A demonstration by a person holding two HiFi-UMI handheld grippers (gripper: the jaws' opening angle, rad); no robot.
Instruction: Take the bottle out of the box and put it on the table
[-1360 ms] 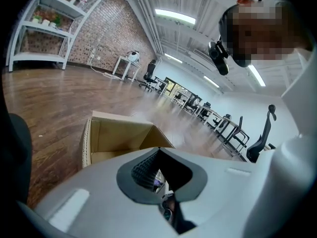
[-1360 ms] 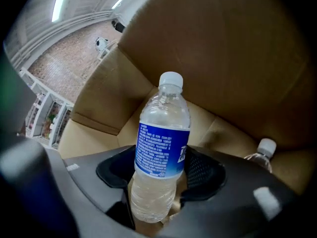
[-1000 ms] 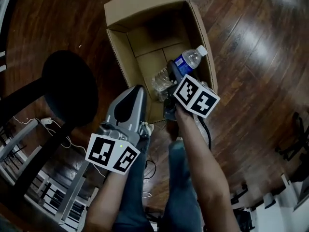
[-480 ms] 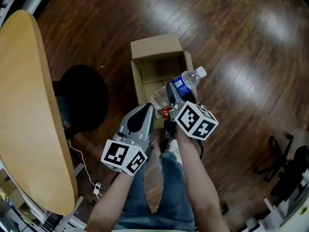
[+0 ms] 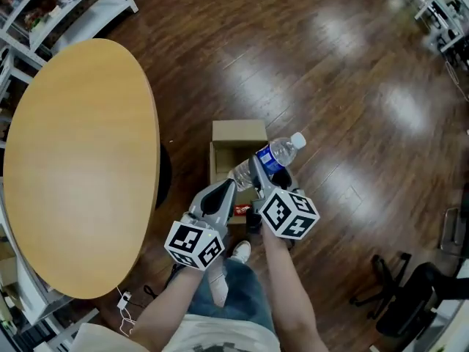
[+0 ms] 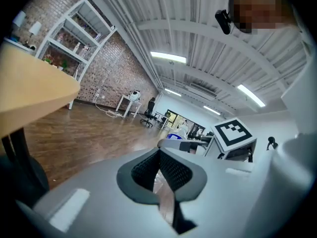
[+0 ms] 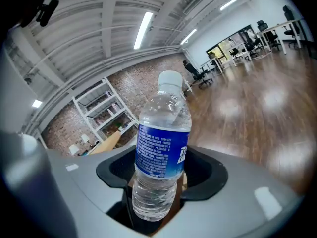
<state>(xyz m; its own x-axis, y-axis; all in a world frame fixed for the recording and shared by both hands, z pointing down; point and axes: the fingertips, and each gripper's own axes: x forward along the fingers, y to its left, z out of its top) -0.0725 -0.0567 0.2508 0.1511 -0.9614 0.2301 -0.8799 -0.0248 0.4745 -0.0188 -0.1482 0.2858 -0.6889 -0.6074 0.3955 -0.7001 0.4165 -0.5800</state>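
A clear water bottle (image 5: 275, 155) with a blue label and white cap hangs above the open cardboard box (image 5: 236, 133), which stands on the wood floor. My right gripper (image 5: 258, 170) is shut on the bottle's lower body. In the right gripper view the bottle (image 7: 161, 150) stands upright between the pads, cap up. My left gripper (image 5: 222, 191) hovers beside it to the left, jaws shut and holding nothing; its own view shows the pads (image 6: 171, 175) meeting. The round wooden table (image 5: 73, 160) fills the left of the head view.
Metal shelving (image 5: 73, 6) stands beyond the table at the top left. A dark stool or base (image 5: 163, 176) sits under the table's edge. Cables (image 5: 123, 297) lie on the floor. An office chair (image 5: 410, 299) is at the lower right. My legs and a shoe (image 5: 239, 251) are below the box.
Both grippers have risen, and the bottle has come up out of the box in the right one. The box looks smaller and farther off, and the table has come into view.
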